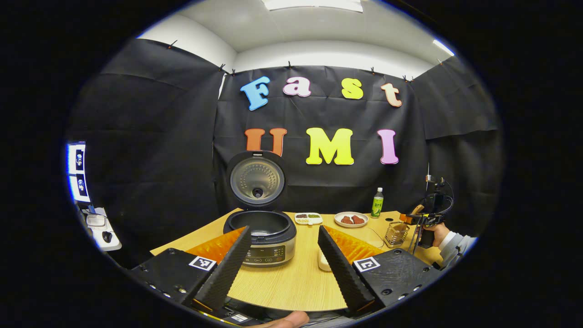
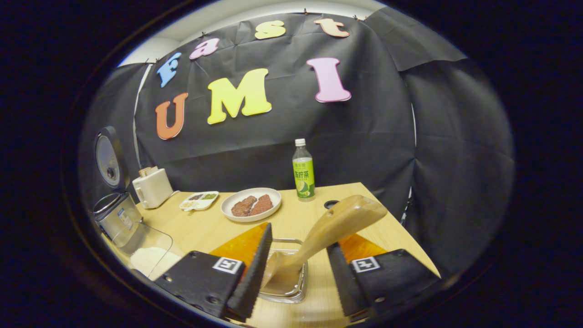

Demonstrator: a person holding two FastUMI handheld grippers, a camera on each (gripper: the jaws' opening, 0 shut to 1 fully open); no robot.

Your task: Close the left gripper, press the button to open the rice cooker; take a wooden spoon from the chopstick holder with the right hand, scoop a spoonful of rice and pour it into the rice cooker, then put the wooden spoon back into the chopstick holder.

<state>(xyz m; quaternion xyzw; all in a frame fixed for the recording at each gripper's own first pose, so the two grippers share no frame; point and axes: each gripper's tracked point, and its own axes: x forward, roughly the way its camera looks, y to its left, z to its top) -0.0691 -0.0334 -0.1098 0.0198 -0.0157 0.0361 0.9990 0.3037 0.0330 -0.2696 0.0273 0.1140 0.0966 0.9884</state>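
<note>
So the rice cooker [image 1: 260, 237] sits toward the table's [image 1: 291, 282] left edge with its lid [image 1: 257, 181] flipped up, and the left gripper [image 1: 282, 266] hangs in front of it, jaws wide with nothing in them. Over near the right edge, the right gripper [image 2: 295, 269] is also spread wide around the wooden spoon [image 2: 334, 225], which leans in the chopstick holder [image 2: 287, 278], neither finger clearly pressing it.

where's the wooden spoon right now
In the right gripper view the wooden spoon stands tilted in the clear chopstick holder, between the open fingers of the right hand-held gripper, in front of the green bottle.
</note>
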